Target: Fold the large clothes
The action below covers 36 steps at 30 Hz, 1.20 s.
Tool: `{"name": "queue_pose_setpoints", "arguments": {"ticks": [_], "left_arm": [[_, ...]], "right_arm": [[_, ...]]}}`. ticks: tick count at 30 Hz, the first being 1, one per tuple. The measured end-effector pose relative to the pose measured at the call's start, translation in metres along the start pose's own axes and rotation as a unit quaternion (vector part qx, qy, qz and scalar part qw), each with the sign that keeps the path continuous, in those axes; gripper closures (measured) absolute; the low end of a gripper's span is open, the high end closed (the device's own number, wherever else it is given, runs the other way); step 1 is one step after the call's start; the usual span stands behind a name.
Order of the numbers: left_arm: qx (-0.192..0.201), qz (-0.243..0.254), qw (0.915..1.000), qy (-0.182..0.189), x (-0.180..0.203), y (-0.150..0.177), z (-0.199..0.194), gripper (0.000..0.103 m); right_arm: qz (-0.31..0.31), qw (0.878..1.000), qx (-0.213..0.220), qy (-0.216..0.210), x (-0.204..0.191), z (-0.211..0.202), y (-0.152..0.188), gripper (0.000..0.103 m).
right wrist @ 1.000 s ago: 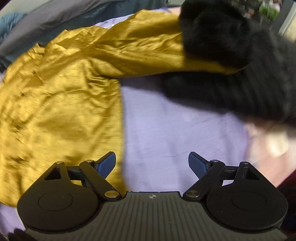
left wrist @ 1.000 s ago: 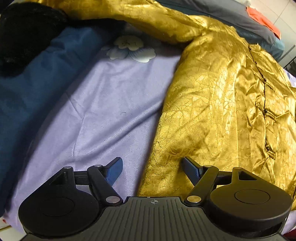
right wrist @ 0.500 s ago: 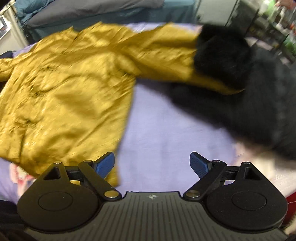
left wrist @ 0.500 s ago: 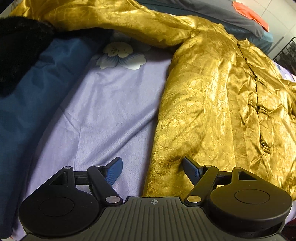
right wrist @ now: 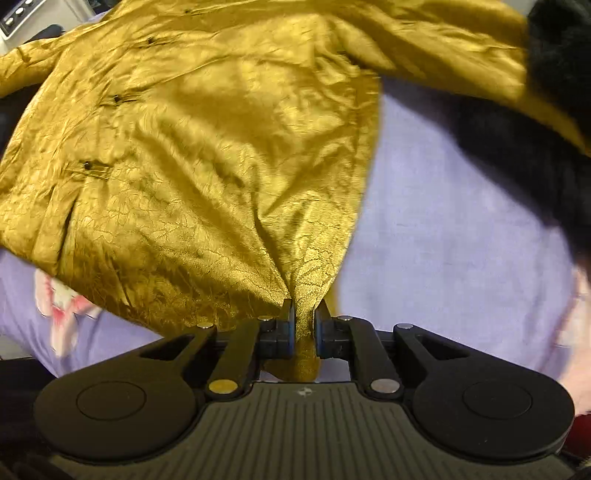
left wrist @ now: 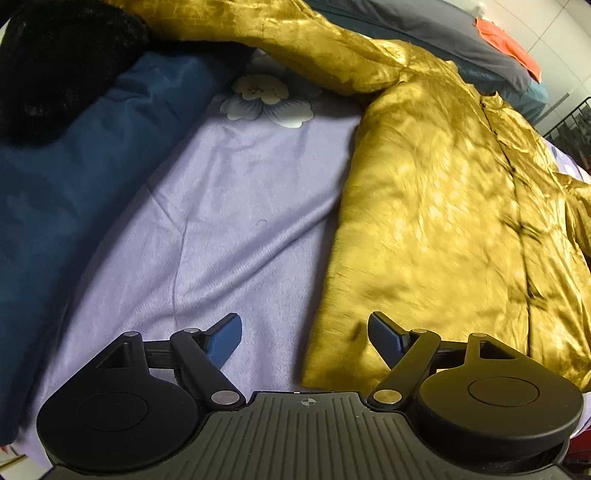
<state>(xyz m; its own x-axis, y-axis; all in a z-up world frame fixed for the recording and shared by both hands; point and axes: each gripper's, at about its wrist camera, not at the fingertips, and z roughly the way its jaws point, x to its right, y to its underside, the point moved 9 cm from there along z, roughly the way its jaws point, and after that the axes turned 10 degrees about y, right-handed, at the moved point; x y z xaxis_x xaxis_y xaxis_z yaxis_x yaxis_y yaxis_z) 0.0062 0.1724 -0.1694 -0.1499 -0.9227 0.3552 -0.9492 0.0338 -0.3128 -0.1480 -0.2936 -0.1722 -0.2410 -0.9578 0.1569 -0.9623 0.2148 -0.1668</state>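
Note:
A shiny gold jacket (left wrist: 443, 203) with a dark button line lies spread on a lavender bed sheet (left wrist: 229, 229). My left gripper (left wrist: 306, 332) stands open over the jacket's near side edge. Its right finger is above the gold fabric and its left finger above the sheet, and nothing is pinched. In the right wrist view my right gripper (right wrist: 304, 317) is shut on a bunched corner of the gold jacket (right wrist: 207, 147). The hem fabric is gathered into folds between the blue pads.
A dark blue cloth (left wrist: 66, 184) and a black fuzzy garment (left wrist: 55, 66) lie left of the jacket, the black one (right wrist: 535, 147) over one sleeve. Grey bedding (left wrist: 443, 33) and an orange cloth (left wrist: 506, 40) lie beyond. Bare lavender sheet (right wrist: 461, 240) shows beside the jacket.
My right gripper has moved onto the jacket's hem corner and gone from wide open to shut on it. The left gripper stays open in nearly the same place.

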Motion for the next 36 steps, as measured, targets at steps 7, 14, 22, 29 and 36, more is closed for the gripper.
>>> {"name": "queue_pose_setpoints", "arguments": {"ticks": [7,14,22,29,36], "left_arm": [[-0.023,-0.012,0.9986,0.045,0.018,-0.002,0.023,0.0],[-0.035,0.016,0.9984,0.043,0.039,0.008,0.048,0.0],[-0.026,0.019,0.9973,0.066,0.055,0.006,0.037,0.047],[-0.005,0.07,0.9947,0.076,0.067,-0.008,-0.039,0.055],[-0.054,0.037,0.9971,0.039,0.046,0.024,-0.014,0.053]], "right_arm": [[0.056,0.997,-0.047,-0.02,0.036,0.006,0.004,0.05],[0.058,0.998,-0.007,-0.012,0.017,0.008,-0.007,0.017],[0.157,0.977,-0.061,-0.129,0.008,0.042,0.014,0.082],[0.123,0.969,-0.046,-0.207,0.008,-0.024,0.005,0.09],[0.107,0.967,-0.086,-0.213,0.01,-0.027,0.011,0.088]]}}
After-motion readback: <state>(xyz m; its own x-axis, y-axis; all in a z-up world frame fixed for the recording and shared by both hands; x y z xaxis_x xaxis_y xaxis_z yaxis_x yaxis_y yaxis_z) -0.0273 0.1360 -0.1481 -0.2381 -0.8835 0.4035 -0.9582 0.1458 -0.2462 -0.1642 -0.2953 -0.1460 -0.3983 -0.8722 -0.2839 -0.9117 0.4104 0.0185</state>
